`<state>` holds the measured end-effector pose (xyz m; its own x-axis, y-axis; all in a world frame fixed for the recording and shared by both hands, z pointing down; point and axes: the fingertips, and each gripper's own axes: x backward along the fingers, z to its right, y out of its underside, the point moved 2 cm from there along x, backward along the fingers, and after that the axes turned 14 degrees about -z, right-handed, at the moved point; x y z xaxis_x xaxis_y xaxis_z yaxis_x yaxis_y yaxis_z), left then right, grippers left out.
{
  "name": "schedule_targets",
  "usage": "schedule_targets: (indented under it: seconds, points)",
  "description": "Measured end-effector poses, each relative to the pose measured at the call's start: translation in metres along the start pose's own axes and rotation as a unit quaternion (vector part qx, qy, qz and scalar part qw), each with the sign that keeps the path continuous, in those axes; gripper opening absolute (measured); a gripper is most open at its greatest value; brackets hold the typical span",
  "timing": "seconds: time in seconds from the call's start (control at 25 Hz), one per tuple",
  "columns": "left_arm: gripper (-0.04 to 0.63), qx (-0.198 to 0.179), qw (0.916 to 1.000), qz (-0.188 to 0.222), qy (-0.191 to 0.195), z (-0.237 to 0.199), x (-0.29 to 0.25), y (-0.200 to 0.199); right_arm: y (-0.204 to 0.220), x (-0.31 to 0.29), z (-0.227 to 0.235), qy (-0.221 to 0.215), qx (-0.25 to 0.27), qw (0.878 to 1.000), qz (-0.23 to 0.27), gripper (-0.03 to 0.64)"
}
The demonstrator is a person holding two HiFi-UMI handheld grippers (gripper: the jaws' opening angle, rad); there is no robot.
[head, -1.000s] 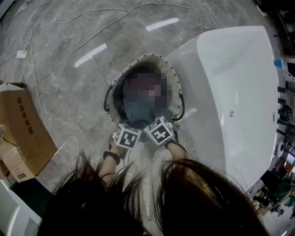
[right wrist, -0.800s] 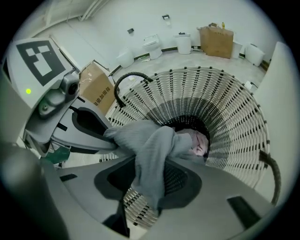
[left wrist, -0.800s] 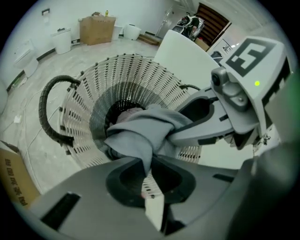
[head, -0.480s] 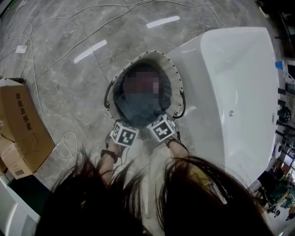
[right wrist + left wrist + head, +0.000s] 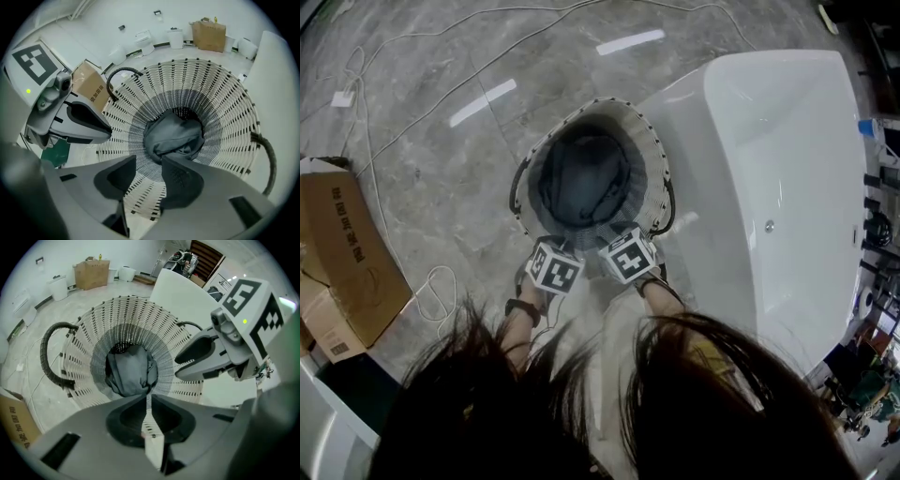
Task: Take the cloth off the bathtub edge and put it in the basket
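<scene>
So the big white bathtub [image 5: 787, 141] fills the 3 o'clock side of the head view. Its edge looks bare as far as I can see, which fits the cloth already being off it. The round slatted basket [image 5: 654, 159] sits on the floor right against the tub's outer wall, I'd guess so the carry from edge to basket stays short.

The grey cloth [image 5: 586, 183] is bunched up at the bottom of the basket, pretty much dead centre, touching neither gripper.

Both grippers hang at the basket's 6 o'clock rim, side by side and pointing down into it. The left gripper [image 5: 147, 397] has its jaws together with nothing in them. The right gripper [image 5: 149, 161] has its jaws apart, and all that shows in the gap is basket slats, with the cloth lying further down. To me that reads as a drop that's just finished, so the job looks basically done.

Compared with a second ago, the dark fabric ran right up to the grippers at the near rim. Now there's a strip of pale basket wall between them and the cloth, so it seems to have settled lower. The two marker cubes sit a bit closer to the rim as well. The cardboard box [image 5: 347, 248] out at 9 o'clock hasn't budged.
</scene>
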<state>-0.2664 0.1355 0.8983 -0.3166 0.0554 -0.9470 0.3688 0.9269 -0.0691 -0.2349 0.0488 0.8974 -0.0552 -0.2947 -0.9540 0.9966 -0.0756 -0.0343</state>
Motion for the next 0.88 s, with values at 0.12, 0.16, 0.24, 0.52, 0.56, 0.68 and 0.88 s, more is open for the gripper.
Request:
schedule_targets:
  seconds: [0.12,0.16,0.24,0.52,0.56,0.68,0.88]
  points:
    - [0.037,-0.004,1.0000,0.003,-0.001,0.004,0.003,0.000,0.002,0.003,-0.001,0.001,0.004,1.000,-0.001,0.162]
    - [0.037,-0.006,1.0000,0.005,-0.002,0.005,0.005,0.000,0.003,0.004,-0.001,0.001,0.005,1.000,-0.001,0.163]
    - [0.037,-0.009,0.9999,0.008,-0.005,0.006,0.008,-0.001,0.005,0.008,-0.001,0.001,0.005,1.000,-0.001,0.163]
    - [0.037,-0.019,0.9994,0.021,-0.018,0.013,0.029,-0.004,0.006,0.031,0.003,0.018,0.002,1.000,0.011,0.163]
    - [0.037,-0.023,0.9991,0.027,-0.024,0.013,0.034,-0.006,0.006,0.036,0.002,0.016,-0.001,1.000,0.013,0.162]
    - [0.037,-0.037,0.9971,0.051,-0.042,0.016,0.055,-0.017,0.000,0.053,-0.005,0.010,-0.002,1.000,0.022,0.162]
    - [0.037,-0.047,0.9936,0.089,-0.052,0.028,0.101,-0.034,-0.010,0.095,-0.019,0.005,0.008,0.999,0.048,0.161]
